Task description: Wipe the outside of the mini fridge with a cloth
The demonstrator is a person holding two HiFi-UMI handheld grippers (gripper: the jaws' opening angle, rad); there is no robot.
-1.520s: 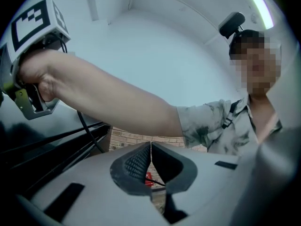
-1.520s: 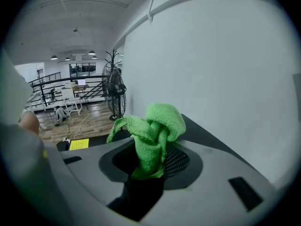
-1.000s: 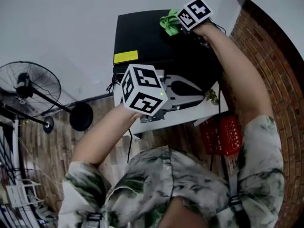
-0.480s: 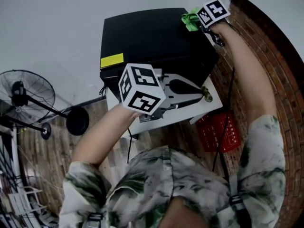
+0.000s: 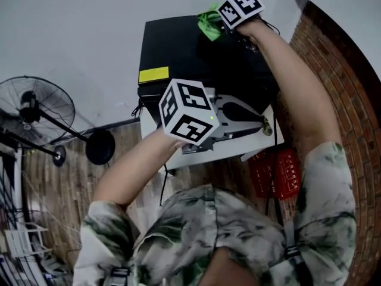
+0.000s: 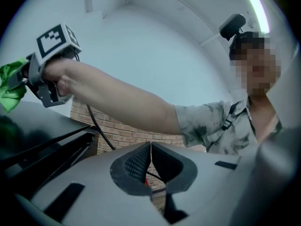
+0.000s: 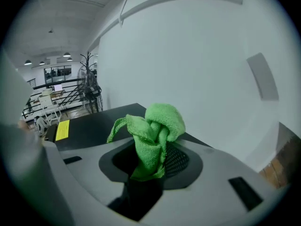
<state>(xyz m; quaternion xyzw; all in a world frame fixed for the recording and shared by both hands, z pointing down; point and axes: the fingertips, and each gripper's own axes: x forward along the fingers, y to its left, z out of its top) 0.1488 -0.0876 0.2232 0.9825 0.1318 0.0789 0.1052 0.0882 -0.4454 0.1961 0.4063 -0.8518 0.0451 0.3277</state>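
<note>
Right tool clamps the bunched green cloth at the mini fridge top's far edge, ready for wiping; left tool, closed and empty, idles in front

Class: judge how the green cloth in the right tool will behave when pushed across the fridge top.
Probably floppy: the green cloth bunches in folds above the right tool. Likely light: a loose corner sticks out unsupported. Its looped weave may drag slightly.
</note>
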